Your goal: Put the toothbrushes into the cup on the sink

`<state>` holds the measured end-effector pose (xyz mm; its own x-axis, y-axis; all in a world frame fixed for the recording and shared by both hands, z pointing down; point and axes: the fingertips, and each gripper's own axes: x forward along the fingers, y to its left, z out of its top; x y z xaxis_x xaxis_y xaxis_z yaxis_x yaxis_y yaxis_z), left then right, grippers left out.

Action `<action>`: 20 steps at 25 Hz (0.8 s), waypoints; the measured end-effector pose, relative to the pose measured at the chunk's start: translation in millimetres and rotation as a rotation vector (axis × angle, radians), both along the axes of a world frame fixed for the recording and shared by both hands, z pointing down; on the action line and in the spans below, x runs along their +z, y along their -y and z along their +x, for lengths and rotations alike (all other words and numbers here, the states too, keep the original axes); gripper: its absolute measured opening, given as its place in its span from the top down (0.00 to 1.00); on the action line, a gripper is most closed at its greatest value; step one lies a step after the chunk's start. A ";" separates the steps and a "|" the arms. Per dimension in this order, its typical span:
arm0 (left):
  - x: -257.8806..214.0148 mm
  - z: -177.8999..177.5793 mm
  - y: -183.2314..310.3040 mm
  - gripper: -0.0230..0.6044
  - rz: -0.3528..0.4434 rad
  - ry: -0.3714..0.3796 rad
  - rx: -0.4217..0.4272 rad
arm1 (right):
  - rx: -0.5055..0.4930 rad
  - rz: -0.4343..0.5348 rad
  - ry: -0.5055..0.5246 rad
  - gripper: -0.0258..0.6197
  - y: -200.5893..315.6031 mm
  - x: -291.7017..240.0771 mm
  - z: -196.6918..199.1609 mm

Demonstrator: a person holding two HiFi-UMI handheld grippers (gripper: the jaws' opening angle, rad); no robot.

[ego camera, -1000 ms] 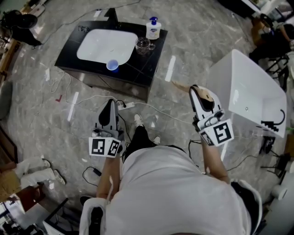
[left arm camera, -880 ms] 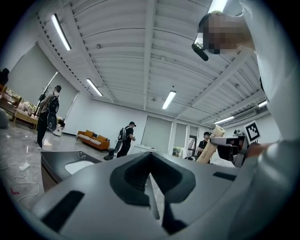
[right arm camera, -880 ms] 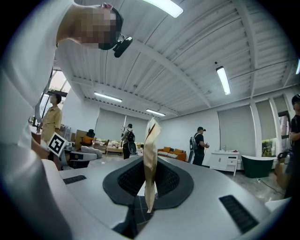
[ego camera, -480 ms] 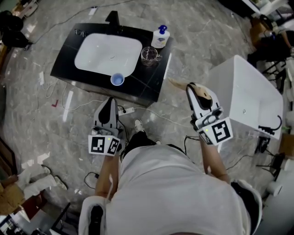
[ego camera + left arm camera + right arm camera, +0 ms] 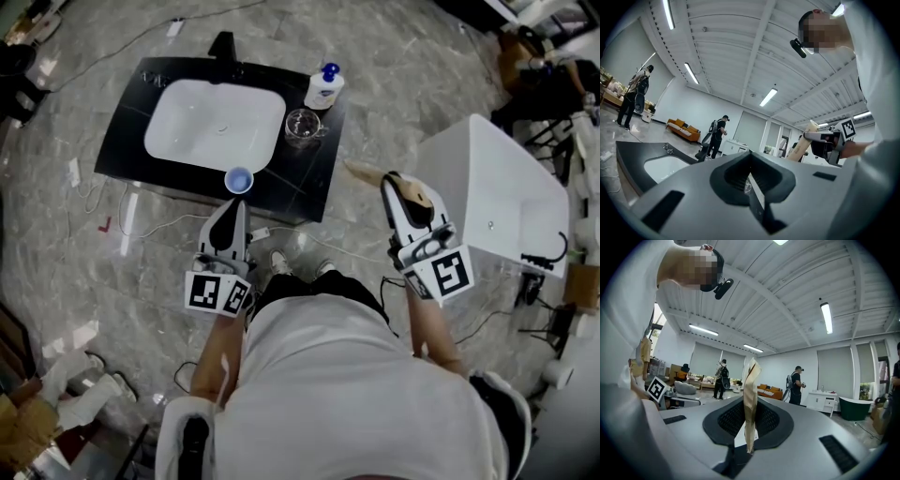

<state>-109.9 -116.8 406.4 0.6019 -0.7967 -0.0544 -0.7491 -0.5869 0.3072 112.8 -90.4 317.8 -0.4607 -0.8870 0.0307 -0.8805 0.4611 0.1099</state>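
The right gripper (image 5: 392, 180) is clenched on a tan paper-wrapped toothbrush (image 5: 364, 172), held out in the air right of the sink (image 5: 165, 92). The left gripper (image 5: 232, 208) has its jaws together and empty, near the blue cup (image 5: 238, 180) at the counter's front edge; a glass cup (image 5: 302, 124) stands beside the basin.

Blue cup (image 5: 238, 180), black sink counter (image 5: 124, 142)
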 end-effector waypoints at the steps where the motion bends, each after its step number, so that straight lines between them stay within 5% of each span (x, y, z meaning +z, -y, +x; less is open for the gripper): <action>1: -1.3 3.3 0.6 0.96 -0.002 0.003 0.009 | 0.005 0.000 0.002 0.88 1.2 -0.2 2.5; 6: -4.8 9.3 1.9 0.96 0.000 0.031 0.014 | -0.011 0.003 0.024 0.88 13.3 4.3 6.1; 20: -10.4 -4.9 11.3 0.96 -0.002 0.039 -0.162 | -0.144 0.008 -0.022 0.88 75.4 15.0 0.7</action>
<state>-114.8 -128.1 396.0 0.4674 -0.8835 -0.0317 -0.8452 -0.4571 0.2770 113.5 -165.8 332.8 -0.5822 -0.8123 0.0355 -0.8028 0.5813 0.1327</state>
